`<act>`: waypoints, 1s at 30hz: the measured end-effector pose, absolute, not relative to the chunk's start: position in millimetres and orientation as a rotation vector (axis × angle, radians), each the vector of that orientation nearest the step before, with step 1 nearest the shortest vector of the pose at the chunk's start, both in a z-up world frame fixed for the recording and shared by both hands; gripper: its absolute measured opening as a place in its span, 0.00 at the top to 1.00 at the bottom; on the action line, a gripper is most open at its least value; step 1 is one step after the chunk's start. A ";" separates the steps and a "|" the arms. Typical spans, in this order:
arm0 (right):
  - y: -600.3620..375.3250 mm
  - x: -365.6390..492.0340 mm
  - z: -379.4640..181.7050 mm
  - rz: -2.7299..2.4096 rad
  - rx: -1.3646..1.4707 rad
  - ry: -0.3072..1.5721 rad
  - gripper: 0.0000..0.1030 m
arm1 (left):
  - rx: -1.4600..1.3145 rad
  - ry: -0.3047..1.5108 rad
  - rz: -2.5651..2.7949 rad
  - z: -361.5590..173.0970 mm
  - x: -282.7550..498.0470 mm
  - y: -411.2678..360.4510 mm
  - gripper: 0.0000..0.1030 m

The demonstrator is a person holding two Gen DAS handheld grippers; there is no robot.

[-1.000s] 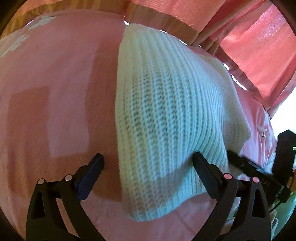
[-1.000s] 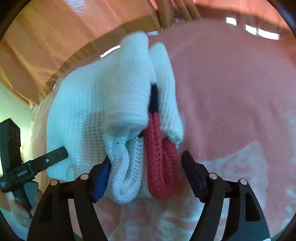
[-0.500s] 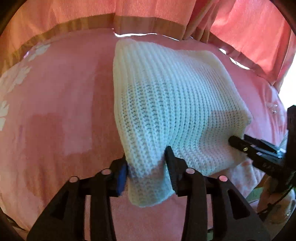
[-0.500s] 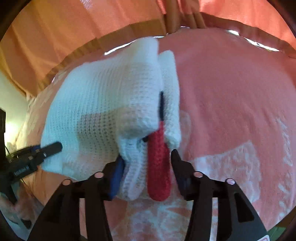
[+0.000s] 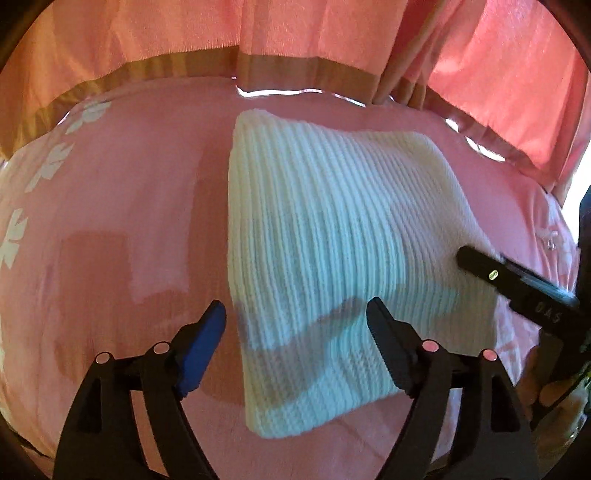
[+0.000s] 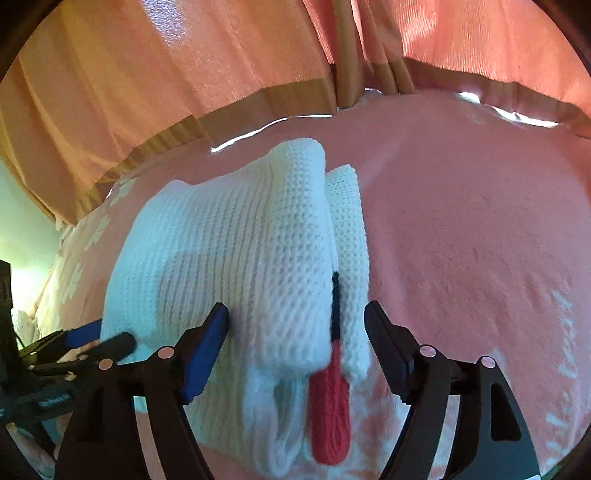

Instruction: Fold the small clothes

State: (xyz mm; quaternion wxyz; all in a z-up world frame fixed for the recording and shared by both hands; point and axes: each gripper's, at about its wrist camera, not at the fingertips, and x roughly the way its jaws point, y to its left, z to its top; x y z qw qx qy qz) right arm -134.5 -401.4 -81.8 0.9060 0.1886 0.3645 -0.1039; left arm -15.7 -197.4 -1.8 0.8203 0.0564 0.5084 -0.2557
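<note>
Sweater [image 5: 332, 229] lies folded under both just-opened grippers, left gripper [image 5: 297, 347] and right gripper [image 6: 297, 343].

Folded sweater [image 5: 332, 229] on bedspread [image 5: 122, 206], curtain [image 5: 258, 33] behind, perhaps touching

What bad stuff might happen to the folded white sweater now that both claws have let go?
1. The red knit strip pokes out of the sweater at the near end, so the bundle may slip open there.
2. The right claw, whose jaws have just been opening, straddles that end; pulling away, it might snag the loose knit.
3. The left claw, also just opened, has one finger over the near corner and might drag it.
</note>
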 end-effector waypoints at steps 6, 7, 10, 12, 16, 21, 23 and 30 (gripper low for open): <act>-416.2 -131.1 -97.9 -0.189 0.467 0.785 0.28 | 0.200 1.055 -0.519 4.0 -2.8 -206.6 0.22; -416.9 -132.0 -99.3 -0.185 0.472 0.786 0.27 | 0.212 1.052 -0.519 4.5 -1.9 -207.5 0.21; -416.7 -132.4 -100.8 -0.185 0.478 0.788 0.26 | 0.223 1.057 -0.514 4.5 1.6 -210.9 0.20; -416.0 -131.1 -101.0 -0.176 0.487 0.789 0.26 | 0.207 1.074 -0.517 1.7 4.1 -212.3 0.20; -414.1 -125.9 -104.9 -0.170 0.492 0.797 0.24 | 0.183 1.101 -0.527 -5.1 8.3 -216.1 0.19; -419.3 -119.0 -116.4 -0.160 0.546 0.817 0.20 | 0.138 1.140 -0.548 -18.9 19.1 -219.9 0.13; -421.8 -117.0 -120.7 -0.157 0.569 0.819 0.17 | 0.115 1.154 -0.566 -25.5 24.6 -220.8 0.10; -425.3 -106.1 -124.4 -0.149 0.612 0.811 0.18 | -0.062 1.255 -0.658 -50.2 46.1 -216.5 0.05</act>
